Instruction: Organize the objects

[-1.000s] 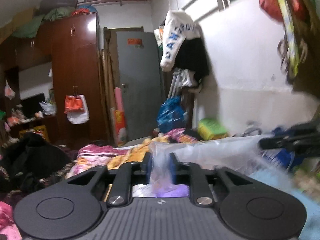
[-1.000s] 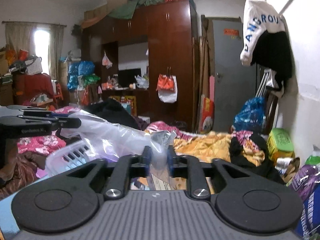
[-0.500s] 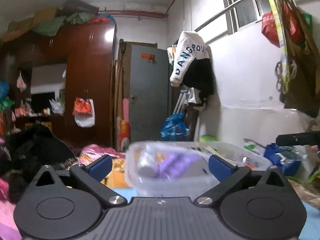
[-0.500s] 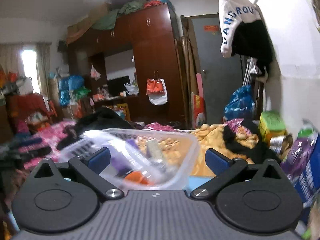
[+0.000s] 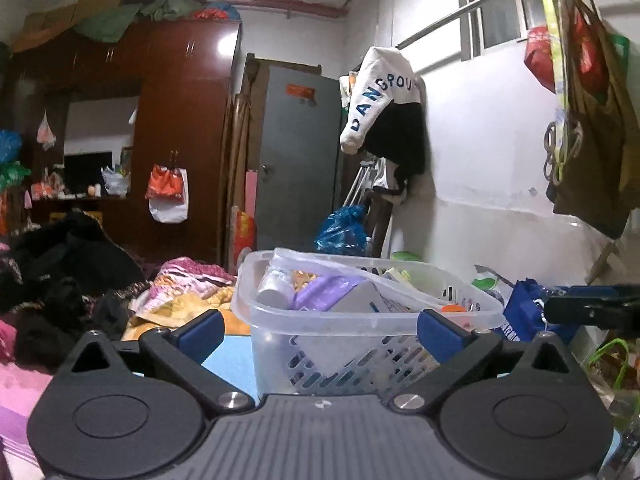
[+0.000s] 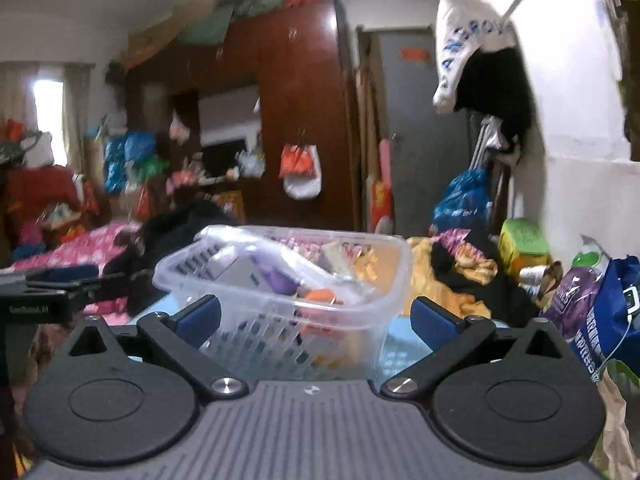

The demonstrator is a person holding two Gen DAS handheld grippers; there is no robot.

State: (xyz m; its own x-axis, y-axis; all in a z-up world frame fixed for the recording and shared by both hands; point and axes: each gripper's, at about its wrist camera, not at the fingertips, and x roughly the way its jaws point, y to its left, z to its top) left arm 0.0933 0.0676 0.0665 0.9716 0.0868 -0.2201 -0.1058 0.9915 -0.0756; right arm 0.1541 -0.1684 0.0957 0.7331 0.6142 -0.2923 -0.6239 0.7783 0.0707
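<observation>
A clear plastic basket with slotted walls (image 5: 360,344) stands on a light blue surface (image 5: 230,364), straight ahead of both cameras. Inside it lie a white bottle (image 5: 274,290), a purple packet (image 5: 324,294), a pale grey box (image 5: 360,300) and something orange (image 6: 320,296); a crumpled clear plastic bag (image 5: 320,266) drapes over the top.

The left gripper (image 5: 320,328) has its jaws spread wide, having just been opening, and its blue pads (image 5: 200,330) stand either side of the basket without touching it. The right gripper (image 6: 316,318) is likewise wide apart after just opening, pads clear of the basket walls. Nothing is held in either one.

The right-wrist view is somewhat blurred, so the smaller contents there are hard to make out. Each gripper shows at the edge of the other's view. Beyond the basket lie heaped bedding and dark clothes (image 5: 72,264), with a blue printed bag (image 6: 608,312) at the right.
</observation>
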